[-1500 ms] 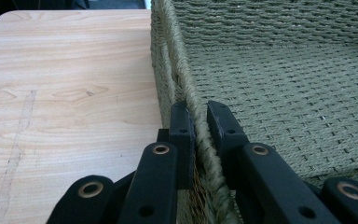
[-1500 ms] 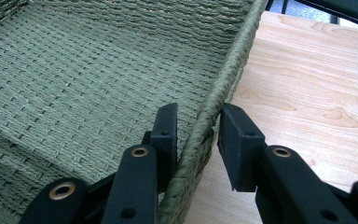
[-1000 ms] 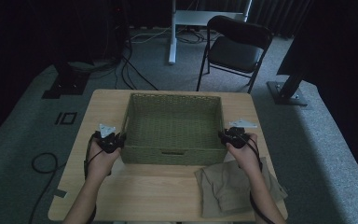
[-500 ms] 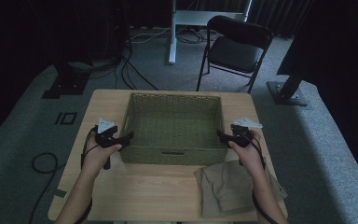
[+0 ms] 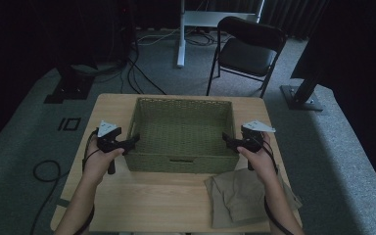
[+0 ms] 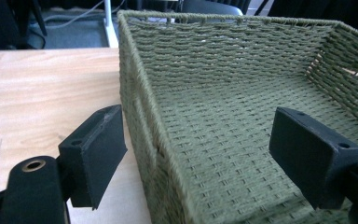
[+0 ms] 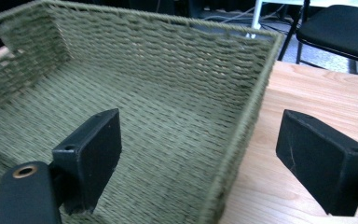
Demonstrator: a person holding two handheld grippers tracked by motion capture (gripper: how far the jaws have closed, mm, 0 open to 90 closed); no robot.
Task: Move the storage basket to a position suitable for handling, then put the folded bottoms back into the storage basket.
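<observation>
Basket (image 5: 181, 128) released: both side walls were clamped a second ago, jaws since opened on left gripper (image 5: 127, 143) and right gripper (image 5: 231, 142), each wall straddled but untouched. Basket sits mid-table (image 5: 112, 105), unmoved; placement judged done, folded cloth (image 5: 240, 196) likely next

Between my two black hand-held grippers (image 5: 129, 142) (image 5: 230, 142) I see an olive-green woven basket (image 5: 181, 128) with a tight ribbed weave. It sits on a pale wood-grain desk (image 5: 152, 196), and a khaki cloth (image 5: 235, 196) lies just behind my right one.
</observation>
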